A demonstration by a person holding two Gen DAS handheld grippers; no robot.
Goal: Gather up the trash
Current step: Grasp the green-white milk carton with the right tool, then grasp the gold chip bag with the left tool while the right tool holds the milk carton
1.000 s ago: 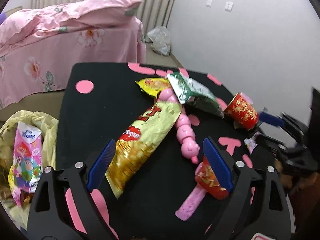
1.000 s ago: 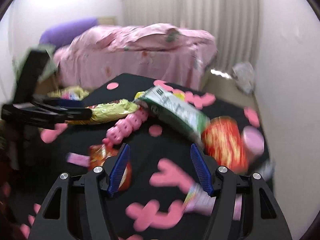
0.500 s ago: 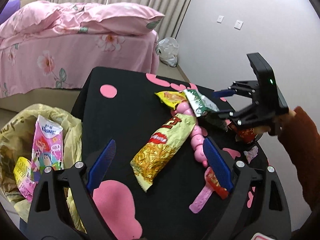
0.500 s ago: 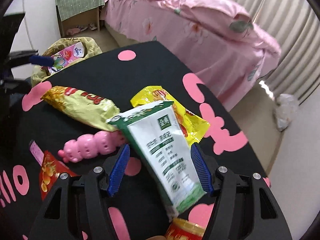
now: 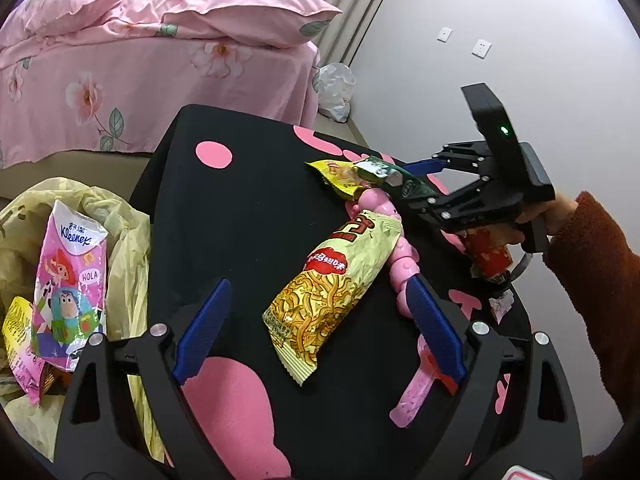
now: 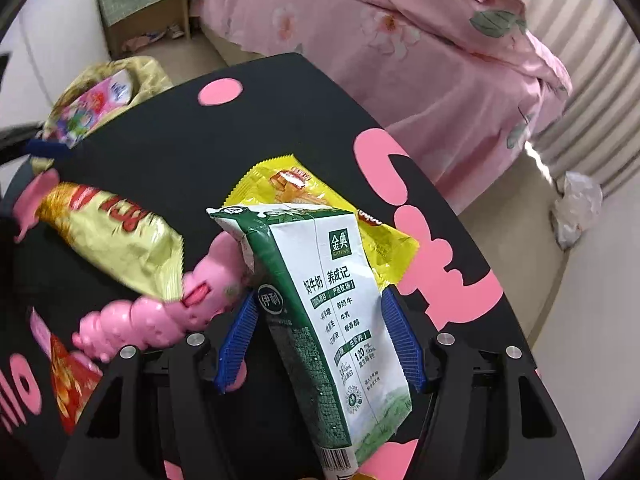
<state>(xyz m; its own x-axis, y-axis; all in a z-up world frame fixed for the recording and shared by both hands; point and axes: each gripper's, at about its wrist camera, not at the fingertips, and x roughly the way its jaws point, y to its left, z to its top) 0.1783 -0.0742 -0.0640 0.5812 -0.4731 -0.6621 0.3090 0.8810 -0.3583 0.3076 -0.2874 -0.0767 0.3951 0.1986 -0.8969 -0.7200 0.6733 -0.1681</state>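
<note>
On the black table (image 5: 248, 208) lies a gold noodle packet (image 5: 332, 288), on the tabletop beyond my open left gripper (image 5: 318, 320) and in line with the gap between its fingers. A pink caterpillar toy (image 5: 400, 256) sits beside the packet. Farther off a green-and-white milk carton (image 6: 328, 320) leans on a yellow wrapper (image 6: 320, 188). My right gripper (image 6: 320, 340) stands open around the carton, one blue finger (image 6: 238, 340) on each side. From the left wrist view the right gripper (image 5: 404, 180) points steeply down at the carton (image 5: 380, 172).
A yellow trash bag (image 5: 124, 248) holding a Kleenex pack (image 5: 68, 280) hangs off the table's left edge. A red paper cup (image 5: 488, 252) lies under the person's hand (image 5: 556, 216). A red wrapper (image 6: 68, 380) is near the toy. A pink bed (image 5: 140, 40) stands behind.
My right gripper swung from the red cup across the table and came down around the milk carton. The left gripper drifted a little, bringing the trash bag more into view.
</note>
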